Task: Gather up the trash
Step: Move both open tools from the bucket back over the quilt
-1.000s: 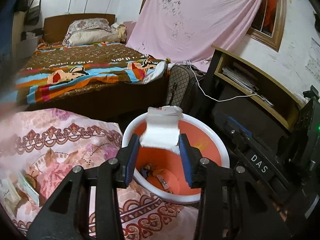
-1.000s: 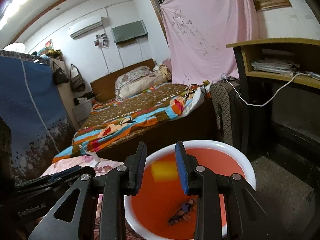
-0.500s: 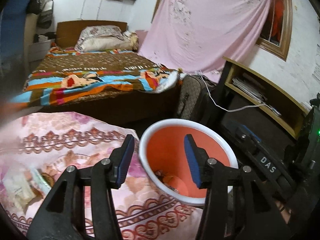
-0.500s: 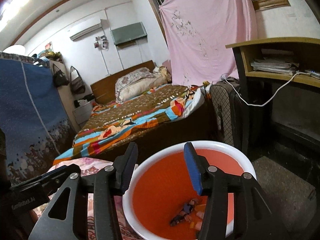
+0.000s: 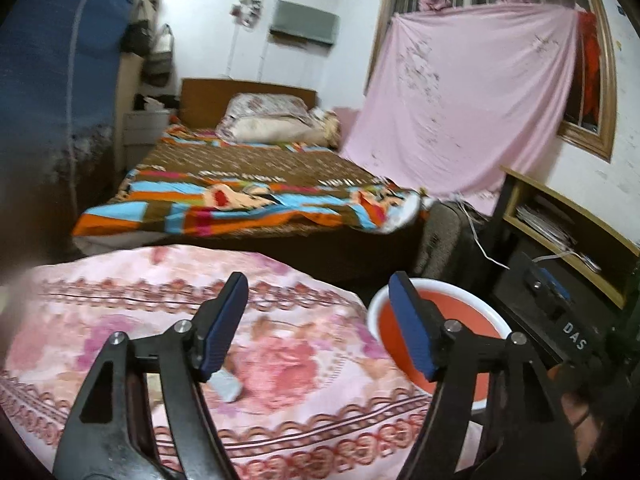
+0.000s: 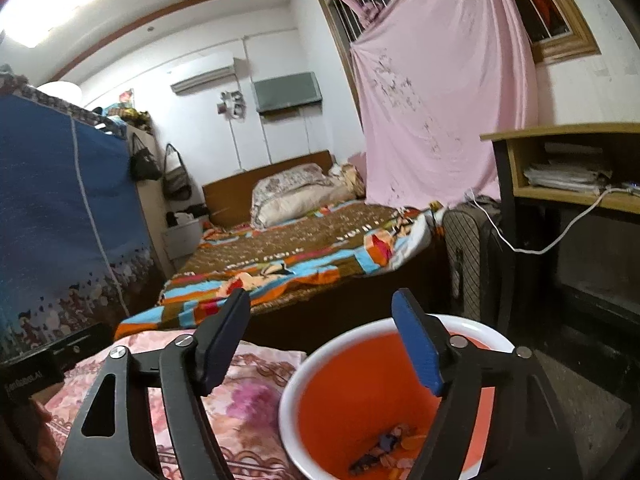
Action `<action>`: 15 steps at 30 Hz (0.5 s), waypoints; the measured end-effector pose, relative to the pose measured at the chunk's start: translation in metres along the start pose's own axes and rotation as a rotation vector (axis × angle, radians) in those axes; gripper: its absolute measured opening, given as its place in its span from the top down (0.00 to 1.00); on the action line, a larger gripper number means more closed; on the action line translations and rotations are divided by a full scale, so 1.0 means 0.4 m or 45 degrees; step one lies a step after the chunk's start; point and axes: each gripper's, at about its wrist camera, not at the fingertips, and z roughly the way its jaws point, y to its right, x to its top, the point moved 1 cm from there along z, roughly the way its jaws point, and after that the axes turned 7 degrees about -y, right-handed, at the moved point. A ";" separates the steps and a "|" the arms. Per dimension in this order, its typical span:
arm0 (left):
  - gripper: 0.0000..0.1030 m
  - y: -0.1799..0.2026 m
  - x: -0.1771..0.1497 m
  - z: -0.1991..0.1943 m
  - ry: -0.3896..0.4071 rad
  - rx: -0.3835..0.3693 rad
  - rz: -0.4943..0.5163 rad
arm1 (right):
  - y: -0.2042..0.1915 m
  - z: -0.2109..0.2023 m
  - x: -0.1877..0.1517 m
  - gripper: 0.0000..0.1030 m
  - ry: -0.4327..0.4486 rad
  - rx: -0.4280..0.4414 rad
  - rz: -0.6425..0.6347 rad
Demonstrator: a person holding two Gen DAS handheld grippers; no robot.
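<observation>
The trash bin (image 6: 352,396) is orange inside with a white rim and holds several scraps of trash (image 6: 384,452) at its bottom. My right gripper (image 6: 322,340) hangs over its near rim; its jaws are opening with nothing between them. My left gripper (image 5: 320,320) is left of the bin (image 5: 476,320), over the pink floral cloth (image 5: 300,364), jaws also opening and empty. A small pale scrap (image 5: 229,386) lies on the cloth just under the left finger. The right gripper's black body (image 5: 572,338) shows at the far right of the left wrist view.
A bed with a striped blanket (image 5: 248,196) stands behind the cloth-covered surface. A checked suitcase (image 6: 468,256) and a wooden shelf desk (image 6: 568,196) with a white cable stand right of the bin. A blue fabric wardrobe (image 6: 44,216) is on the left.
The left gripper let go of a white paper piece over the bin, opened and swung left over the cloth. The right gripper dropped a yellow scrap into the bin and opened wider.
</observation>
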 end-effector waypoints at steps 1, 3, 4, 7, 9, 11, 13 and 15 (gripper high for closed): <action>0.40 -0.014 -0.001 -0.015 0.028 0.021 -0.009 | -0.006 -0.003 0.000 0.22 0.011 0.006 -0.005; 0.35 -0.035 -0.003 -0.038 0.062 0.048 -0.022 | -0.024 -0.012 0.000 0.16 0.043 0.022 -0.021; 0.33 -0.049 -0.005 -0.052 0.087 0.066 -0.033 | -0.031 -0.016 0.000 0.14 0.055 0.029 -0.030; 0.25 -0.076 -0.010 -0.084 0.141 0.100 -0.060 | -0.059 -0.029 -0.004 0.01 0.100 0.052 -0.058; 0.11 -0.100 -0.021 -0.111 0.185 0.139 -0.079 | -0.081 -0.042 -0.005 0.00 0.135 0.082 -0.074; 0.11 -0.123 -0.037 -0.144 0.257 0.187 -0.096 | -0.102 -0.053 -0.008 0.00 0.167 0.104 -0.100; 0.11 -0.139 -0.048 -0.164 0.282 0.216 -0.092 | -0.127 -0.064 -0.013 0.00 0.196 0.133 -0.132; 0.11 -0.156 -0.059 -0.181 0.303 0.255 -0.089 | -0.154 -0.074 -0.020 0.00 0.223 0.167 -0.158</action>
